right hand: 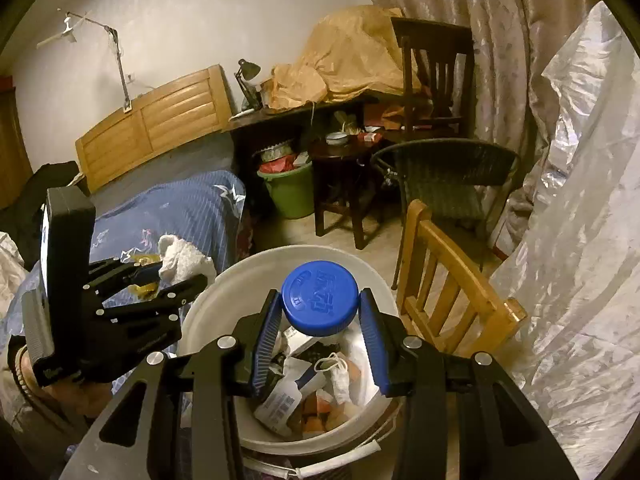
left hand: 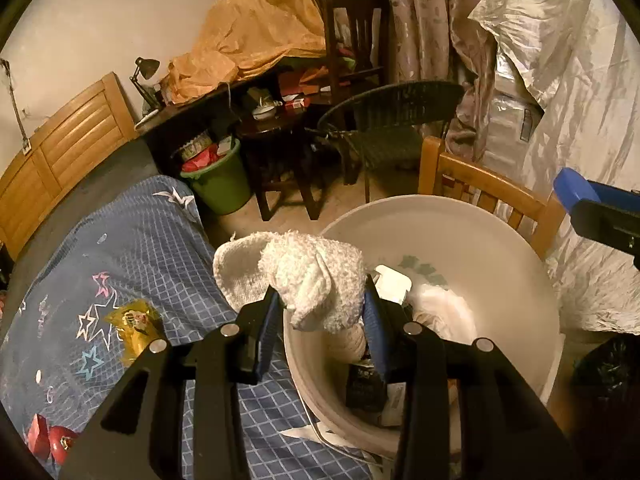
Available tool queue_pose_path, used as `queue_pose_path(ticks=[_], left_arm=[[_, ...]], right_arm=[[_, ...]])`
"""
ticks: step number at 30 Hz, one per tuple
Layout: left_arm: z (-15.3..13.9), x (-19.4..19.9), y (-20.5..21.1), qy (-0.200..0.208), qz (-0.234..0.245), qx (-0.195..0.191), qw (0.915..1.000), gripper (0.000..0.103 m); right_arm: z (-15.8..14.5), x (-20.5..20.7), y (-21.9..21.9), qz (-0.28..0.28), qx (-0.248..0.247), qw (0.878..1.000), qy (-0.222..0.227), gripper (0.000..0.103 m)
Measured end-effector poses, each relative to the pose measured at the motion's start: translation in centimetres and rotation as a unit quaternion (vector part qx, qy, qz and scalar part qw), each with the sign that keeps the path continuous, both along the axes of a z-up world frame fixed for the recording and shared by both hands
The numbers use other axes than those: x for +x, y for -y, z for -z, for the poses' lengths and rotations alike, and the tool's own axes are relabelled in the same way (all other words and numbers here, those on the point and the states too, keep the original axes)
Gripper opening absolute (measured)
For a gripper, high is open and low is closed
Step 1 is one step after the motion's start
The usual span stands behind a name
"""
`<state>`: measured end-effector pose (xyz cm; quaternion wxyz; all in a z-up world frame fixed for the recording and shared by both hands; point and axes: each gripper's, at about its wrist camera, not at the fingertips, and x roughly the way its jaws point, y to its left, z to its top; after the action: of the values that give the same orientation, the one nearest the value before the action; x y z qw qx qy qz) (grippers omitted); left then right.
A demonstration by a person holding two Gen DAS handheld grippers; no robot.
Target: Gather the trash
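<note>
My left gripper (left hand: 322,312) is shut on a white fluffy cloth (left hand: 312,276) and holds it over the near rim of a white bucket (left hand: 500,248). The bucket holds paper, wrappers and a white bag. My right gripper (right hand: 318,316) is shut on a jar with a blue lid (right hand: 319,298), held above the same bucket (right hand: 208,316), which is full of trash. The left gripper also shows in the right wrist view (right hand: 160,276) with the cloth (right hand: 182,258). A yellow wrapper (left hand: 134,326) and a red wrapper (left hand: 50,442) lie on the blue bedspread (left hand: 132,240).
A light wooden chair (right hand: 448,296) stands right behind the bucket, with crinkled plastic sheeting (right hand: 580,240) to the right. A green bin (left hand: 220,184) full of trash, a dark stool (left hand: 280,148) and a wicker chair (left hand: 396,120) stand farther back.
</note>
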<state>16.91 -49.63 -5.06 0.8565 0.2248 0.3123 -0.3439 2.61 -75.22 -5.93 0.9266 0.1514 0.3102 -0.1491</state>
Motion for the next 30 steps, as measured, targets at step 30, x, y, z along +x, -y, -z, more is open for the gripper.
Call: queue_pose_path(ticks=[30], left_arm=[[1.6, 0.4, 0.7, -0.045, 0.05, -0.014, 0.9976, 0.07]], right_arm=[[2.6, 0.6, 0.6, 0.016, 0.007, 1.0, -0.02, 0.07]])
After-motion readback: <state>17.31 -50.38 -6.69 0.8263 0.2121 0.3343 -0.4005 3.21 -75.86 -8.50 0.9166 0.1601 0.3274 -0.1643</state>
